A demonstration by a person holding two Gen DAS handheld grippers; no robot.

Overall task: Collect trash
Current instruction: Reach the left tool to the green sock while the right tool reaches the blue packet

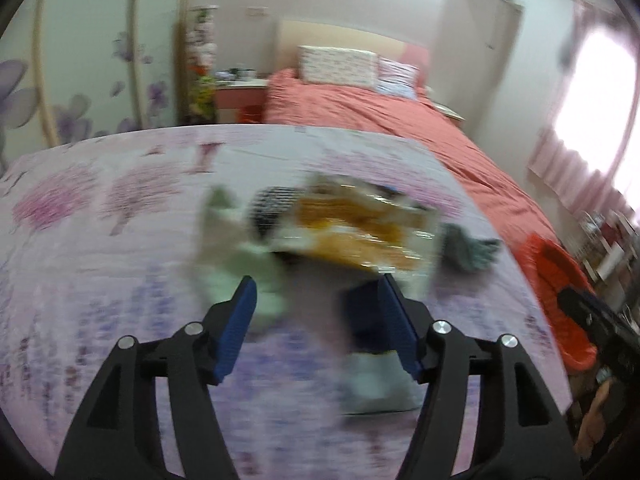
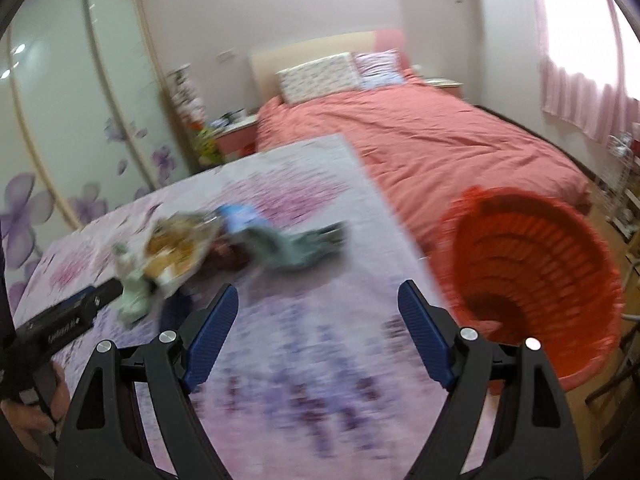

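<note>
While both pairs of blue-padded fingers are spread apart, the left gripper (image 1: 316, 300) is pointed at a crinkly orange-and-clear plastic wrapper (image 1: 360, 228) at twelve o'clock; the right gripper (image 2: 318, 308) is flanked at three o'clock by a red ribbed plastic basket (image 2: 532, 276).

Trash pile (image 2: 224, 248) lies on the table (image 2: 312, 344); basket (image 2: 532, 280) right, bed (image 2: 440, 148) behind.

The left tool (image 1: 318, 296) hangs over a table (image 1: 100, 272) covered in a lilac floral cloth, its blue pads spread wide apart; just ahead of them lies a blurred heap of trash: a clear wrapper with orange print (image 1: 360, 228), pale green crumpled paper (image 1: 232, 256), a grey-green scrap (image 1: 470, 250); a red basket (image 1: 560, 288) sits off the table's right edge; a coral bed (image 1: 400, 120) stands behind.
</note>
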